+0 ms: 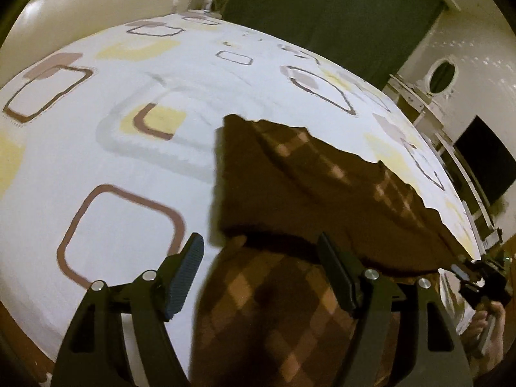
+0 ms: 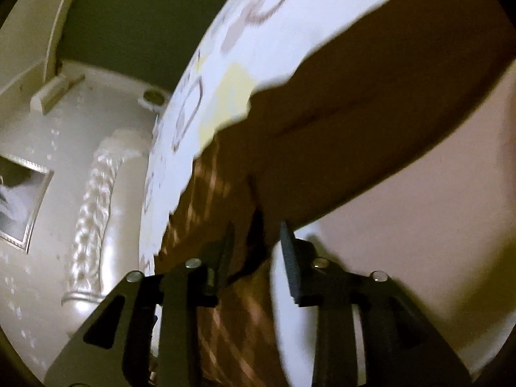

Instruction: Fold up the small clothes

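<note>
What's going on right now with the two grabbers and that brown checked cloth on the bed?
Left gripper open, brown checked cloth between its fingers, unpinched. Right gripper open over the cloth edge. Cloth partly folded on the bedsheet. Nothing in the way.

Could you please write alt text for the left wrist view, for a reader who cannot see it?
The left gripper, jaws open, hovers over a brown plaid garment lying partly folded on a white bedsheet patterned with brown and yellow squares. A cream padded headboard stands behind the bed, and the right gripper shows at the far right edge.
</note>
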